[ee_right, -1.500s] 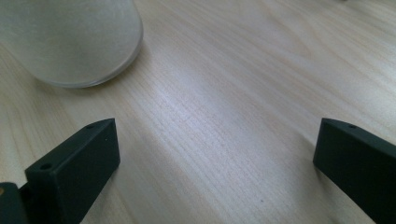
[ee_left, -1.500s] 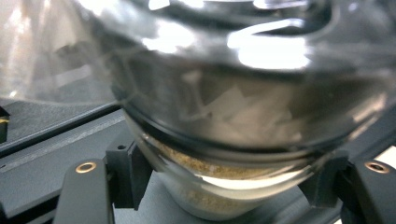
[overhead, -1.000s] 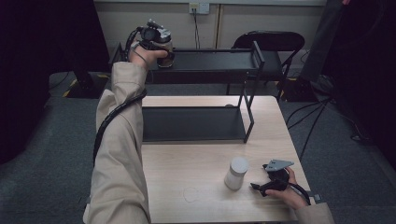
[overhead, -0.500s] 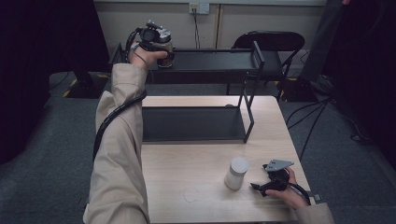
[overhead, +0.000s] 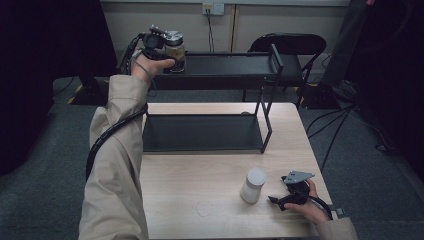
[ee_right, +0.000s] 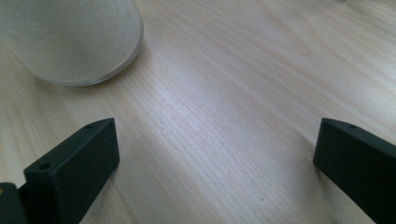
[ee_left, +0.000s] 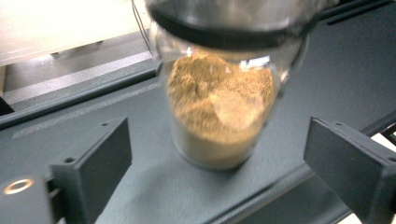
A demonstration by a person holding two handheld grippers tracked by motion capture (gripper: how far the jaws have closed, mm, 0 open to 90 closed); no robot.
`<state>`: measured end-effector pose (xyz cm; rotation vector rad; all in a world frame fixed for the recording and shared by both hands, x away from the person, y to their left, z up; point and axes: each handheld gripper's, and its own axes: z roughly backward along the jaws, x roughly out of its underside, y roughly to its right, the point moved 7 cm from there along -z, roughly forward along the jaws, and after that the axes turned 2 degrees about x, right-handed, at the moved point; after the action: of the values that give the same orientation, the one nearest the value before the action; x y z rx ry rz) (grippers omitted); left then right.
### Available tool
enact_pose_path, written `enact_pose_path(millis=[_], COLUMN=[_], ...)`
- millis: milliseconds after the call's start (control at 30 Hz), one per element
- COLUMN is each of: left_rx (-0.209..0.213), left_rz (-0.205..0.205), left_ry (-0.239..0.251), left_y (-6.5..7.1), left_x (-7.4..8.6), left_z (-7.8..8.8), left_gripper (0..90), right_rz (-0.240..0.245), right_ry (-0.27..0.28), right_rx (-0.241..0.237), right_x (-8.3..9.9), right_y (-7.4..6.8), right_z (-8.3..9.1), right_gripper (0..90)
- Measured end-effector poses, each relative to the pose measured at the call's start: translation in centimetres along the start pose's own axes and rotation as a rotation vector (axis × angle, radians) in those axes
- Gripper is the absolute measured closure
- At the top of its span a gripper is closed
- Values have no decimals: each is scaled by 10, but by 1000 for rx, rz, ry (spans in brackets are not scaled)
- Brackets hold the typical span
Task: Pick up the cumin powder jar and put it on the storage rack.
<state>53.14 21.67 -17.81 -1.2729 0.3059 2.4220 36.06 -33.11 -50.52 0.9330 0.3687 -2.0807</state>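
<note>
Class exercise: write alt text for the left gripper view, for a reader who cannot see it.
A glass jar of tan powder with a dark lid stands on a dark grey shelf. The left gripper frames it, its two black jaws having just opened, apart from the jar on either side.

The glass jar of brown powder [ee_left: 219, 107] stands on the top shelf [overhead: 225, 65] of the black rack, with open gaps between it and both jaws of the left gripper [overhead: 159, 41], which have just been opening. To the jar's right the shelf runs bare up to the rack's end posts [overhead: 267, 95]. On the wooden table [overhead: 200, 185], the white container [overhead: 253, 185] stands just beside the right gripper [overhead: 280, 200], whose wide-apart jaws have bare wood between them.
</note>
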Motion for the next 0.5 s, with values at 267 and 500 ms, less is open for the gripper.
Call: enact_pose_path(millis=[267,500], left_rx=[26,59], left_rz=[-14,-35], left_ry=[30,34], left_y=[0,1], left_x=[18,34], left_z=[20,30], left_gripper=[25,25], right_rz=[0,0], right_ry=[0,0], right_rx=[0,0], right_x=[0,0], right_y=[0,0], right_z=[0,0], right_gripper=[0,0])
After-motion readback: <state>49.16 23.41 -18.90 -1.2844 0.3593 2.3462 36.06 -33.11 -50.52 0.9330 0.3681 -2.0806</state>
